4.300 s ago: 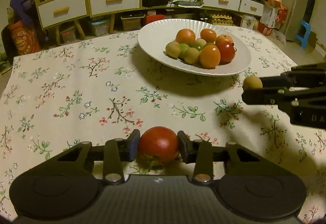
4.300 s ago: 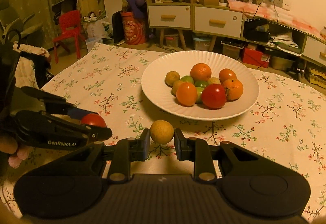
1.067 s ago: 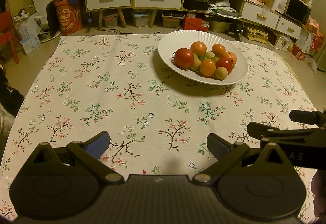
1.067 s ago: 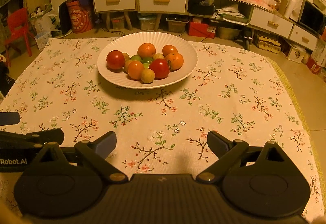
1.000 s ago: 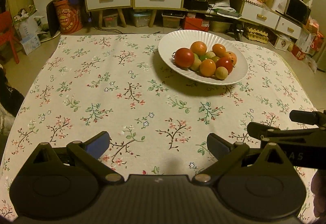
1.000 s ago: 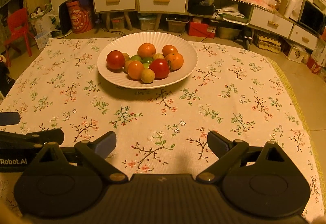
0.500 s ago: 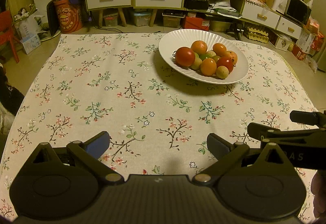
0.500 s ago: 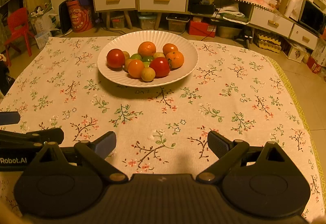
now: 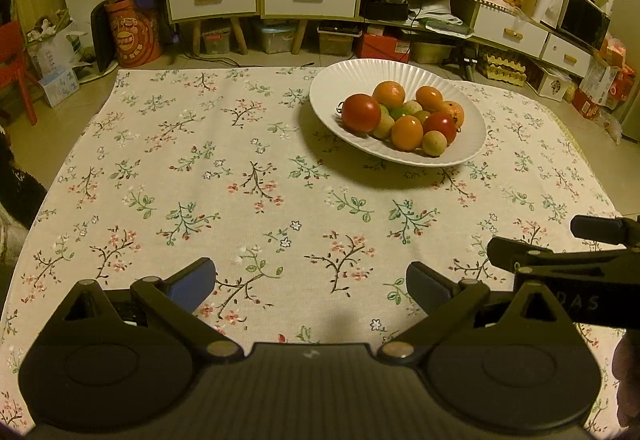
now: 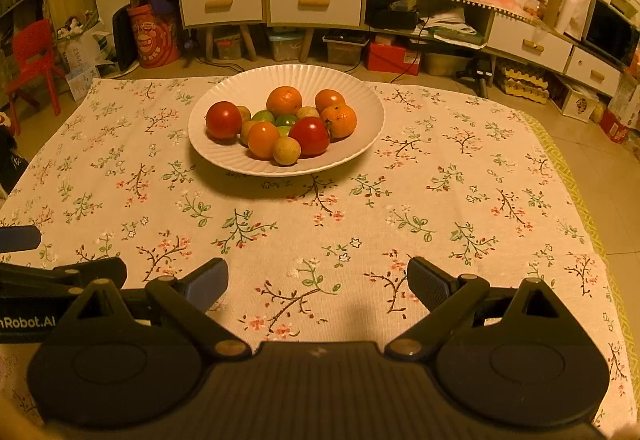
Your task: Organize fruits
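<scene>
Right wrist view: all fruit (image 10: 280,124) sits piled in the plate (image 10: 360,144) mid-worktop. Left gripper (image 9: 312,282) and right gripper (image 10: 318,280) hover near the front edge, jaws spread wide, empty. Bumping the heap could roll the outer fruit off.

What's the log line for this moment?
left hand-held gripper open, empty | right hand-held gripper open, empty | fruits all on white plate

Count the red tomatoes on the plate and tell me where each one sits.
2. One red tomato sits at the left edge of the fruit pile on the white plate; the other sits front right, beside an orange. More could be hidden beneath the pile.
</scene>
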Demonstrator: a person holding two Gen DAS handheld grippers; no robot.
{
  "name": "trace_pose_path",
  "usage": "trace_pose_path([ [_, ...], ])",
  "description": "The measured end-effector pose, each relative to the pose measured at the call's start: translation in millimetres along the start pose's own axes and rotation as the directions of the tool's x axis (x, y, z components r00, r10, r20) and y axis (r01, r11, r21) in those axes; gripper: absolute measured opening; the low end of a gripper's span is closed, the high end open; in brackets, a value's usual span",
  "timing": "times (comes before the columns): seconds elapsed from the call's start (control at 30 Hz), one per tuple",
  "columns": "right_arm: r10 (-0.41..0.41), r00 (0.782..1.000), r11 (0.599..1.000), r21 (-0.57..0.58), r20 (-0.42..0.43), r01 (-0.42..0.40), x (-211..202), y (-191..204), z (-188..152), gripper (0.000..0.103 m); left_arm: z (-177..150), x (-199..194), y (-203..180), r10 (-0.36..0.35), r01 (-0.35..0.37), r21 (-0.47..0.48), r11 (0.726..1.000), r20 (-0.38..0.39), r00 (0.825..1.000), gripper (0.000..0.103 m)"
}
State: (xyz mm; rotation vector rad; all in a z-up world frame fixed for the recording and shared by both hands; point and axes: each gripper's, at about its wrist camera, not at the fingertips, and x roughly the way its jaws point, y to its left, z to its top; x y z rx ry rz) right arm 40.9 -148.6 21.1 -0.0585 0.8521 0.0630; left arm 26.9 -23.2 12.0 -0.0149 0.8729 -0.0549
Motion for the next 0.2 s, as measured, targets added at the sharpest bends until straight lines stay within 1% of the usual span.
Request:
trace_pose_path([
  [0.2,-0.004,1.0,1.0,-0.005,0.011,0.005,3.3,1.4,-2.8,0.097,-4.0,6.4,1.3,-0.001,0.001,0.002,1.0,0.01,1.0,0.1],
])
